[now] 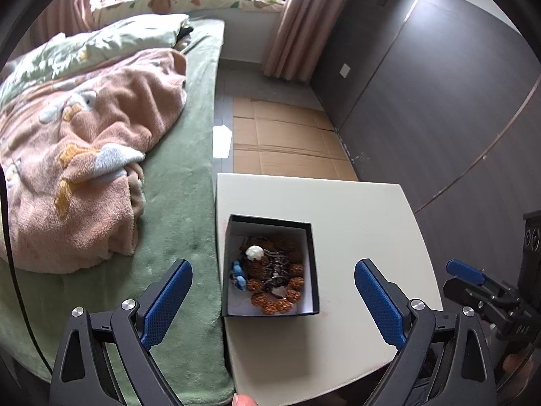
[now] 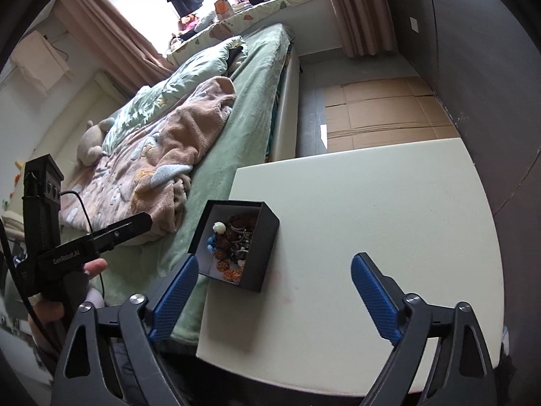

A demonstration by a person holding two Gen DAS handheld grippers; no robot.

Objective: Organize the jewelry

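A small black box with a white inside [image 1: 312,264] stands at the left edge of a white table [image 1: 365,209]. It holds jumbled jewelry [image 1: 270,270]: brown bead strands, a dark chain, a white bead and blue pieces. My left gripper [image 1: 274,299] is open and empty, its blue pads on either side of the box and nearer the camera. In the right wrist view the box [image 2: 267,253] sits left of centre on the table [image 2: 389,203], with the jewelry [image 2: 233,247] inside. My right gripper [image 2: 274,291] is open and empty, above the table's near part.
A bed with a green cover [image 1: 182,176] and a pink blanket [image 1: 84,155] runs along the table's left side. Flattened cardboard [image 1: 287,142] lies on the floor beyond the table. A dark wall [image 1: 439,101] is on the right. The other gripper shows at the right edge [image 1: 490,291].
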